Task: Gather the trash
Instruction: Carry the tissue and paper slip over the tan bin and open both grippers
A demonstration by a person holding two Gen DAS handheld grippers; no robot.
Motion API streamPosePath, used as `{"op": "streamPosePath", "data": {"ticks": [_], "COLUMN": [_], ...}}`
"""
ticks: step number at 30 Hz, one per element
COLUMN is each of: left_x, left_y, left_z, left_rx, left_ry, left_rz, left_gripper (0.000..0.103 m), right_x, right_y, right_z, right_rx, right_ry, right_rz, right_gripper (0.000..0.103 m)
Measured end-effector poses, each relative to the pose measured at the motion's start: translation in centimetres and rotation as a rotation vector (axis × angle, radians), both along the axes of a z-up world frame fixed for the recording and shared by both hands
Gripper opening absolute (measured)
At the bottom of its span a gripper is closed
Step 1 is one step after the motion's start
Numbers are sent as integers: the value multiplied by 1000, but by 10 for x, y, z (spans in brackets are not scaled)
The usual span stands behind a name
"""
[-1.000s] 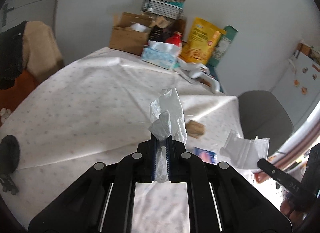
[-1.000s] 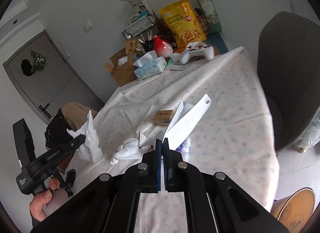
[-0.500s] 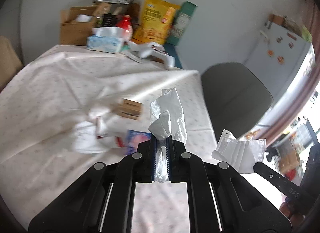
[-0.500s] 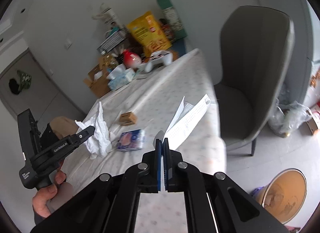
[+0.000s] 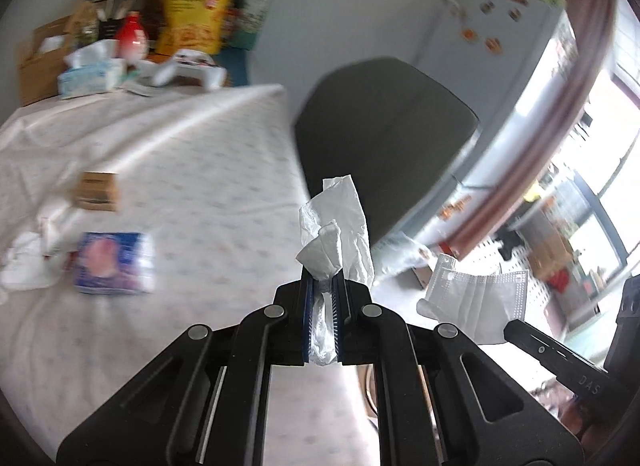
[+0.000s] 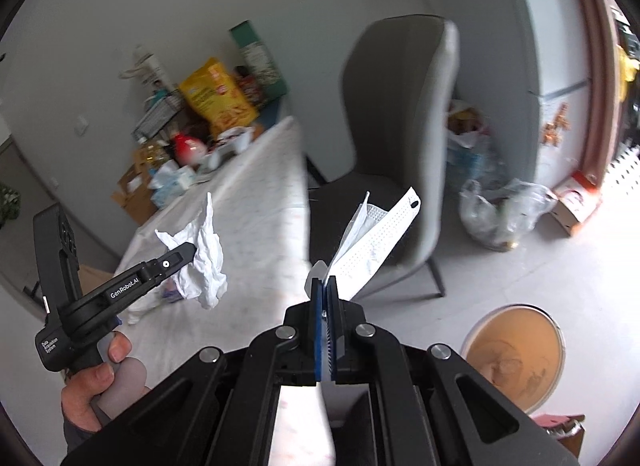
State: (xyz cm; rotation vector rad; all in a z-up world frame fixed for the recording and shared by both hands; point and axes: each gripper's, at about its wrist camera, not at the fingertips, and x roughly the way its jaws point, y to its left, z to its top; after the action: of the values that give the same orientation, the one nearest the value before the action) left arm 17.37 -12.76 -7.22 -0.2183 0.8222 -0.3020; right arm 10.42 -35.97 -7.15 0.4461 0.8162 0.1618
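Observation:
My left gripper (image 5: pixel 322 286) is shut on a crumpled white tissue (image 5: pixel 334 238) that sticks up past its tips; the same tissue (image 6: pixel 202 256) and the left gripper (image 6: pixel 191 250) show at the left of the right wrist view, held by a hand. My right gripper (image 6: pixel 325 286) is shut on a white face mask (image 6: pixel 376 240), which also shows in the left wrist view as the mask (image 5: pixel 476 300). A round tan trash bin (image 6: pixel 516 354) stands open on the floor at lower right. A blue tissue packet (image 5: pixel 114 264), a small brown box (image 5: pixel 98 190) and more crumpled paper (image 5: pixel 24 266) lie on the table.
The white-clothed table (image 5: pixel 180 137) carries a tissue box (image 5: pixel 90 73), a cardboard box (image 5: pixel 36 61), a yellow snack bag (image 5: pixel 192 21) and a game controller (image 5: pixel 188 69) at its far end. A grey chair (image 6: pixel 404 145) stands beside the table. Plastic bags (image 6: pixel 500 213) sit on the floor.
Both grippers have swung right, off the table's middle toward the chair and floor, still holding the tissue and mask. The trash bin has come further into the right wrist view.

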Motion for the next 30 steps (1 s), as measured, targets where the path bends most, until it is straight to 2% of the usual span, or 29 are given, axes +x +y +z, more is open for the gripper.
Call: {"op": "streamPosePath", "data": {"ticks": [14,20,26,27,29,30], "left_x": [0,-3,-5,-6,-5,-6], "left_y": [-111,-148,-171,-174,-176,-177], "left_z": [-26,-36,-47,-48,-49,-50], "left_rx": [38,70,94,99,105,108], "left_ry": [58,80,102,103,107,110], "left_rz": [-208,-266,-302,-307,-313,-315], "left_gripper": [9,9,9,9,9,9], "right_x": [-35,-44,-49,-50,-53,-54], "right_y": [-93,-125,-148,-152,-158,-160], "right_z": [-47,-86,-127,-135,-146,-148], "right_rx": [-58,-96,-77,-73,-70,-68], "right_ry": [139,231,297,317,343,342], "right_rz": [-205,-265,-303,-314,-342,-356], "right_gripper": [4,4,7,11,51,61]}}
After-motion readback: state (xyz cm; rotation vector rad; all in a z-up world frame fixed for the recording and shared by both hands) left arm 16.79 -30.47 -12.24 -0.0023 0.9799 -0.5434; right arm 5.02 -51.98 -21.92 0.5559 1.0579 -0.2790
